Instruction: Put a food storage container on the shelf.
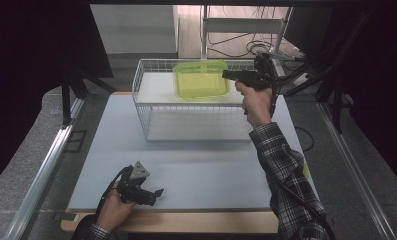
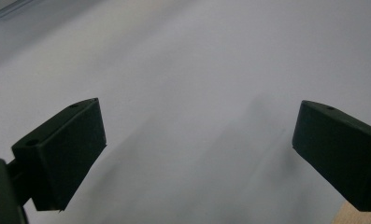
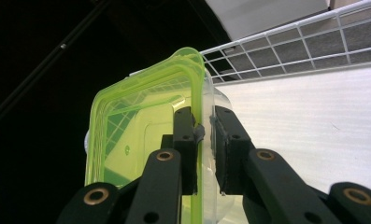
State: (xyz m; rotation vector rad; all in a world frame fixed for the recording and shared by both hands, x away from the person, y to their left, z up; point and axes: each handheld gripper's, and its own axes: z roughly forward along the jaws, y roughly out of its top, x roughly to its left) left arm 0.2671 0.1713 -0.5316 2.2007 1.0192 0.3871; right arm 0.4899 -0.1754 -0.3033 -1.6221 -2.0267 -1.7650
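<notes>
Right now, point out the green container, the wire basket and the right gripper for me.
green container [image 1: 200, 80]: high view, on its translucent bottom.
wire basket [image 1: 186, 114]: high view, on its front wire wall.
right gripper [image 3: 205, 135]: right gripper view, between the jaws clamping the container's rim.

**Materials and finishes**

The container [image 3: 141, 135] is seen as glossy, translucent yellow-green plastic. The basket [image 1: 186, 112] is made of thin white-coated wire — smooth. The tabletop [image 1: 196, 165] is covered in matt pale grey, edged in wood. Matt black jaws are shown.
</notes>
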